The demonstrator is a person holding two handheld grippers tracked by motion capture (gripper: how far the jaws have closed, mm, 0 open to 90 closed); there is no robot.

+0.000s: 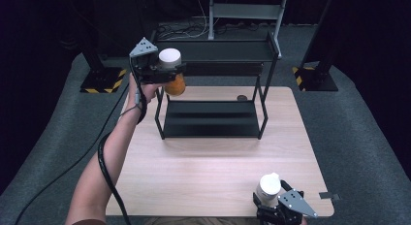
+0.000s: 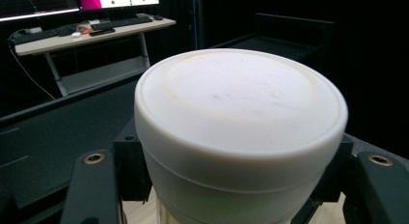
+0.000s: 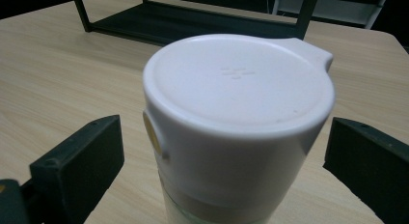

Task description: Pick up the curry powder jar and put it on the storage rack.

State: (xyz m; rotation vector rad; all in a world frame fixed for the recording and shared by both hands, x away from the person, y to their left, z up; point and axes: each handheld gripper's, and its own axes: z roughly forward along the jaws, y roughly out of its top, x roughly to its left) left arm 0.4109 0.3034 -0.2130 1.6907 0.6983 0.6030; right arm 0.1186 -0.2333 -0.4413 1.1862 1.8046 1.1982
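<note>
Grippers, two in count. The left gripper [image 1: 162, 72] is clamped on one orange jar [image 1: 175, 84] with a white lid [image 2: 241, 103]; its jaws press both sides of the jar just under the lid. The jar hangs upright in the air at the 10 o'clock part of the high view, just beside the left end of the rack's upper shelf. The left forearm rises from 7 o'clock, wrist raised, cable trailing along it.

The right gripper [image 1: 278, 205] sits low at 5 o'clock on the table [image 1: 218, 157]. One bottle with a white flip cap [image 3: 236, 84] stands upright between its jaws, which stand clear of the bottle on both sides: released, not gripping.

Containers: two. Rack [image 1: 213, 116]: one, black, two shelves, at 12 o'clock on the table. One small dark round object [image 1: 242, 97] lies behind the lower shelf.
</note>
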